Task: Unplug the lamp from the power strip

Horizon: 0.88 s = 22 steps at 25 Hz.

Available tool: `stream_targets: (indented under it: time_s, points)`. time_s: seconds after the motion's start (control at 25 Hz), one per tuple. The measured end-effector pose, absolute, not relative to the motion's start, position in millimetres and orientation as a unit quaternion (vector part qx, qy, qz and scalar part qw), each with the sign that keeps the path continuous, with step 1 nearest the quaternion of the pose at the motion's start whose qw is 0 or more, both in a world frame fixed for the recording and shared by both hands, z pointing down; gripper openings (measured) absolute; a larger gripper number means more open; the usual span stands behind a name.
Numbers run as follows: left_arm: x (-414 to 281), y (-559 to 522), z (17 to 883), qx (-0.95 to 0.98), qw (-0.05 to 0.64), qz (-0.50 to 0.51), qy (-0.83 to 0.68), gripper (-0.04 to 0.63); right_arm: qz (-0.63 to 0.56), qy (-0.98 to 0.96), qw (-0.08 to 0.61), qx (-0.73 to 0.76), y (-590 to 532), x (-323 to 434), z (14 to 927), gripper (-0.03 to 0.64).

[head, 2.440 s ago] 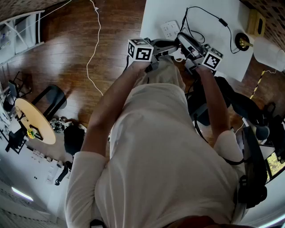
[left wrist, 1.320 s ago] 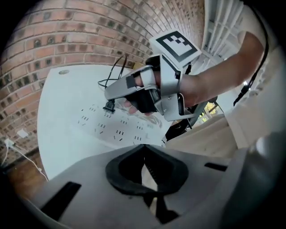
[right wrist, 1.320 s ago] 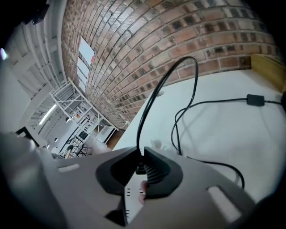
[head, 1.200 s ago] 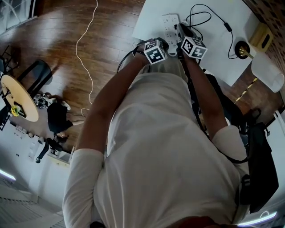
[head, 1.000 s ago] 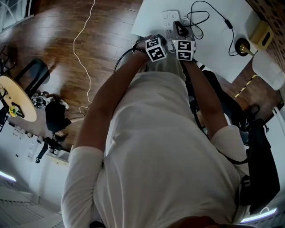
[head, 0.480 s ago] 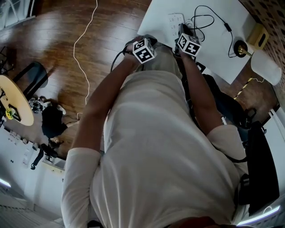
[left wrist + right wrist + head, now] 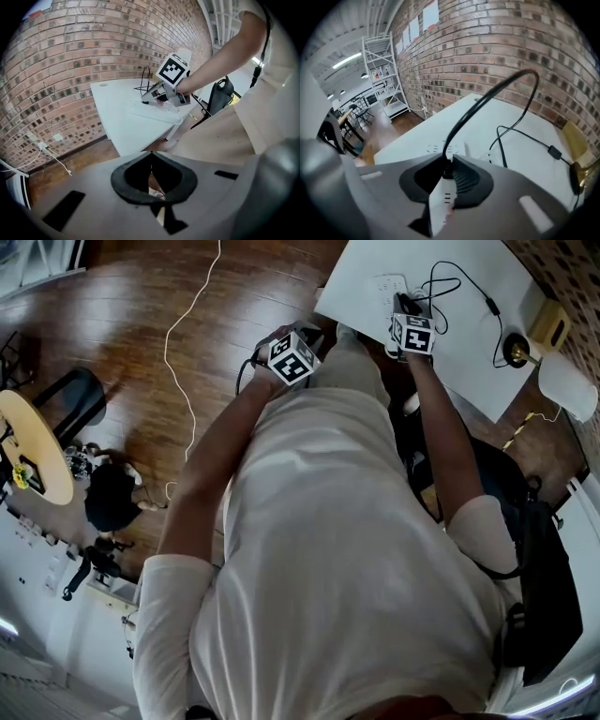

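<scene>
My right gripper (image 7: 451, 158) is clamped on the black plug (image 7: 446, 173) of the lamp's cord (image 7: 487, 96). The jaws stand narrow, with the pads pressing the plug from both sides. The plug sits right over the white power strip (image 7: 387, 285), which lies near the left edge of the white table (image 7: 352, 273). I can't tell whether the prongs are seated in a socket or already out. The strip's other slots, just beyond my jaws, show bare.

From the plug the cord rises in a tall arc. It then drops to the tabletop and loops rightward past an inline switch (image 7: 487, 306) to the lamp (image 7: 565, 387) at the table's far right, well apart from the strip.

My right arm reaches forward over the table, with the gripper tipped steeply down onto the strip and its marker cube (image 7: 412, 332) facing up.

My left gripper (image 7: 151, 168) is empty, its jaws closed together with nothing between the pads. That arm is bent and held off the table's near left side, over the wooden floor (image 7: 122, 352). It also points downward, well clear of the strip. Its camera looks across at the right gripper working on the table, with a brick wall (image 7: 70, 61) behind.
</scene>
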<state>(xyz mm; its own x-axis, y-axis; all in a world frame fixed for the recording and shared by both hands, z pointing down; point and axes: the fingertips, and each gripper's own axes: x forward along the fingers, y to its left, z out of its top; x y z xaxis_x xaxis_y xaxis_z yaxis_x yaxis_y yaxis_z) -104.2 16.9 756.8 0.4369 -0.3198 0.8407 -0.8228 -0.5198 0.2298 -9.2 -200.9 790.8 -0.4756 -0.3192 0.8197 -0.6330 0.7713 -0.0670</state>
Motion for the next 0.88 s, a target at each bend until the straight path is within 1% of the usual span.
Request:
stream_targets:
  time_s: [0.04,0.08,0.12,0.16,0.28,0.36,0.64,0.88]
  points:
    - [-107,21,754,0.784,0.326,0.380,-0.367,0.006,0.184,-0.838,0.427,0.287,-202,-6,787,0.089]
    - [-110,23,749,0.787,0.325,0.371,-0.370,0.007,0.182,-0.838,0.420,0.297,-204,-3,780,0.206]
    - [-113,26,742,0.791,0.323,0.360,-0.375,0.008,0.181,-0.840,0.404,0.315,-205,1,768,0.257]
    - [-116,29,734,0.795,0.322,0.347,-0.380,0.013,0.185,-0.841,0.382,0.337,-203,6,753,0.284]
    - [-119,40,713,0.809,0.322,0.298,-0.391,0.014,0.213,-0.839,0.308,0.394,-180,26,709,0.268]
    - [-120,45,703,0.817,0.325,0.264,-0.397,0.014,0.222,-0.838,0.277,0.414,-159,40,687,0.251]
    - [-121,101,659,0.801,0.360,0.176,-0.444,0.014,0.223,-0.859,0.226,0.401,-57,80,620,0.201]
    - [-87,154,619,0.781,0.372,0.131,-0.484,0.012,0.217,-0.879,0.185,0.382,31,127,580,0.195]
